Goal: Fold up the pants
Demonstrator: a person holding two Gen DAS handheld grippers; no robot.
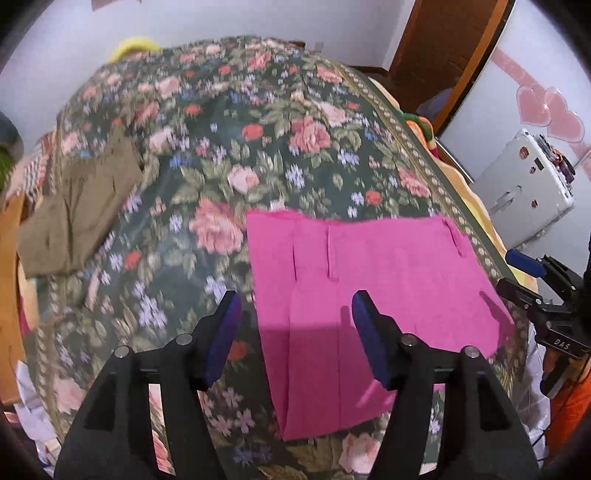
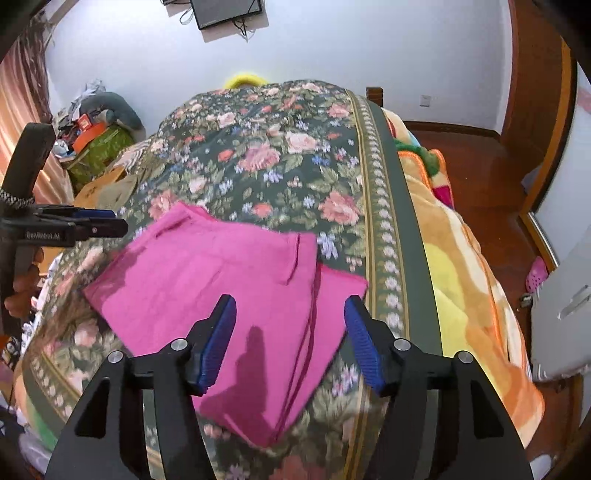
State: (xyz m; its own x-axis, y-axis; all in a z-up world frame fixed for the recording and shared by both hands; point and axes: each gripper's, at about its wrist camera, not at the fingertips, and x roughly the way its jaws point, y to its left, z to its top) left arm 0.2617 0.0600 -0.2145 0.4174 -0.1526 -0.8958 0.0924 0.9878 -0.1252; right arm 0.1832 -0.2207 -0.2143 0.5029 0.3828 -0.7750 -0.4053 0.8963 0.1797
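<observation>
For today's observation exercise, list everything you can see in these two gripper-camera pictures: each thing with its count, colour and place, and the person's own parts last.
pink pants: one, bright pink, folded flat near the bed's front edge
floral bedspread: one, dark green with pink roses, covering the bed
olive garment: one, olive brown, on the bed's left side
fleece blanket: one, orange and yellow, along the bed's right side
suitcase: one, silver-white, on the floor at right
wall screen: one, black, high on the white wall
left gripper: one, black with blue pads, open above the pants
right gripper: one, same colours, open above the pants
</observation>
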